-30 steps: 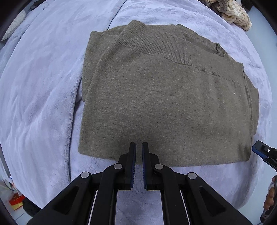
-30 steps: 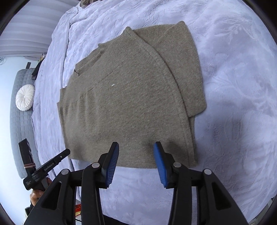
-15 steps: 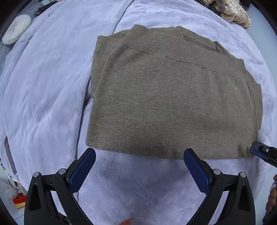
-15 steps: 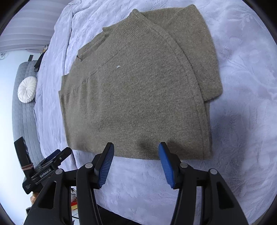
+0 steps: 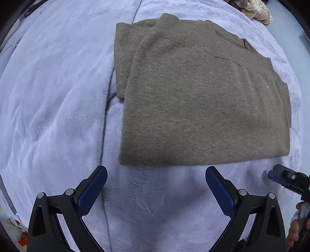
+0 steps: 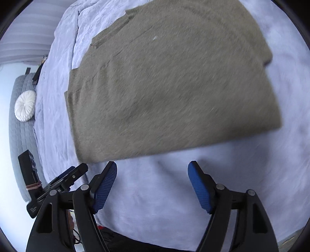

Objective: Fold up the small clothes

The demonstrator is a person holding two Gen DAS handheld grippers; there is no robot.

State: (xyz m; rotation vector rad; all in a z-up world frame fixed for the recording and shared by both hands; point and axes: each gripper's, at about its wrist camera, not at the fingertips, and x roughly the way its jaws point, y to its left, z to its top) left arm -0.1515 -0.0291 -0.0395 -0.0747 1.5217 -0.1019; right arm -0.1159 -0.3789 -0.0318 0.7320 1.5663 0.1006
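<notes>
A folded olive-brown knitted sweater (image 5: 203, 100) lies flat on a pale lilac blanket (image 5: 54, 108), ribbed hem edge toward the far side. My left gripper (image 5: 156, 171) stands wide open just short of the sweater's near edge, nothing between its blue pads. In the right wrist view the same sweater (image 6: 174, 81) fills the upper half, blurred by motion. My right gripper (image 6: 153, 166) hovers over bare blanket below the sweater's near edge; its jaws are opening and hold nothing. The right gripper's tip (image 5: 286, 177) shows at the left view's right border.
A cream knitted garment (image 5: 253, 9) lies bunched at the blanket's far right. A grey quilted headboard (image 6: 21, 135) with a round white cushion (image 6: 25, 105) stands at the left. The blanket's near edge (image 6: 155, 236) drops off below my right gripper.
My left gripper went from shut to wide open and drew back off the sweater's near edge. The right gripper's jaws widened and it moved in closer, so the sweater looks larger.
</notes>
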